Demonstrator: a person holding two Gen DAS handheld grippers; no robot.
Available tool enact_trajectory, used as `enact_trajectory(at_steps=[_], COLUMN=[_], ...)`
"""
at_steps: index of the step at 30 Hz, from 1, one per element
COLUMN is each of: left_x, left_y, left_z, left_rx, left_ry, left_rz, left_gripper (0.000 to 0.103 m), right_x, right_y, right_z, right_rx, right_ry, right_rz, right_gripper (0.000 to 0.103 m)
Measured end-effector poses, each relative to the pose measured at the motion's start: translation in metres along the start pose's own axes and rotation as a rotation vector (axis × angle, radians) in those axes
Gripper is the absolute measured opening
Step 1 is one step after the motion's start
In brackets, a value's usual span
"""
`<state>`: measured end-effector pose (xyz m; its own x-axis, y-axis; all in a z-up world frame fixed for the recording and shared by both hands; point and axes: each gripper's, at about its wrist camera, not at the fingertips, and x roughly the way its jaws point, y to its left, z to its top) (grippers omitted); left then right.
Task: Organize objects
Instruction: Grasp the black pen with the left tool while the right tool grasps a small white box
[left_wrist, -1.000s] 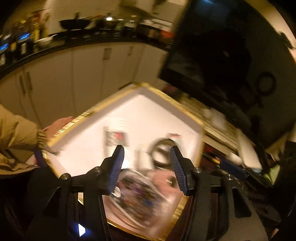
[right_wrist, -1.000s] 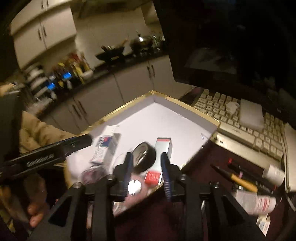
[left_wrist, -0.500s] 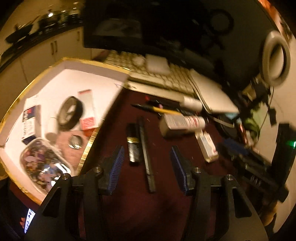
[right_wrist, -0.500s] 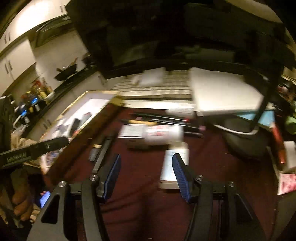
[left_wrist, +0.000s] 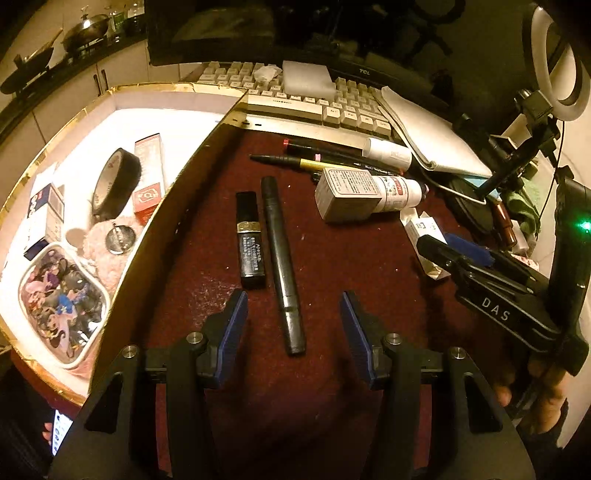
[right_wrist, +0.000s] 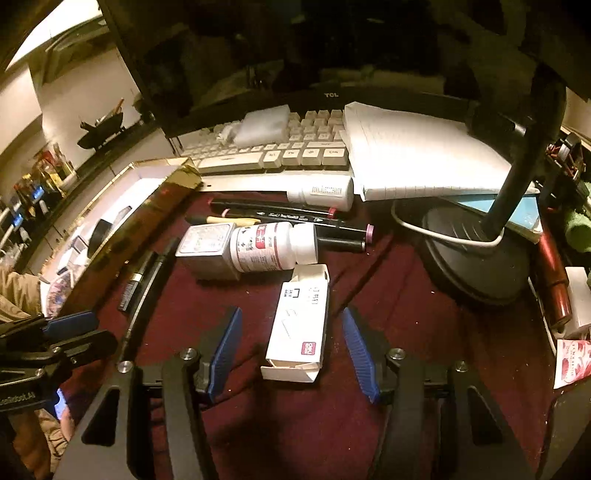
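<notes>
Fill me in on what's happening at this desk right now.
A person is tidying desk clutter into a gold-edged white box with a handheld gripper in each hand. The left gripper is open, straddling a long dark grey pen on the dark red cloth. The right gripper has a small white carton between its jaws, which are closing but not yet pressing. Neither holds anything.

On the maroon cloth (left_wrist: 332, 266) I count one long black pen (left_wrist: 281, 266), one black lipstick tube (left_wrist: 250, 240), three markers (right_wrist: 295, 218), two white bottles (right_wrist: 273, 246), two small white cartons (right_wrist: 299, 328), one keyboard (left_wrist: 295, 99) and one notepad (right_wrist: 417, 151). The gold-edged box (left_wrist: 155, 221) holds one tape roll (left_wrist: 116, 182).
</notes>
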<state>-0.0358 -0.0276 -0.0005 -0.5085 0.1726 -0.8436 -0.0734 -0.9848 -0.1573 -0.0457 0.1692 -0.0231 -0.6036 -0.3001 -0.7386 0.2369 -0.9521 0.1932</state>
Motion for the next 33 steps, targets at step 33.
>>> enact_trajectory(at_steps=[33], left_x=[0.026], left_y=[-0.025], left_z=[-0.003], left_rx=[0.128], left_ry=[0.020], left_rz=[0.003], left_gripper=[0.023], right_x=[0.010], right_y=[0.003], right_z=[-0.004], right_rx=[0.003], right_ry=[0.031], right_rz=[-0.075], right_gripper=[0.029])
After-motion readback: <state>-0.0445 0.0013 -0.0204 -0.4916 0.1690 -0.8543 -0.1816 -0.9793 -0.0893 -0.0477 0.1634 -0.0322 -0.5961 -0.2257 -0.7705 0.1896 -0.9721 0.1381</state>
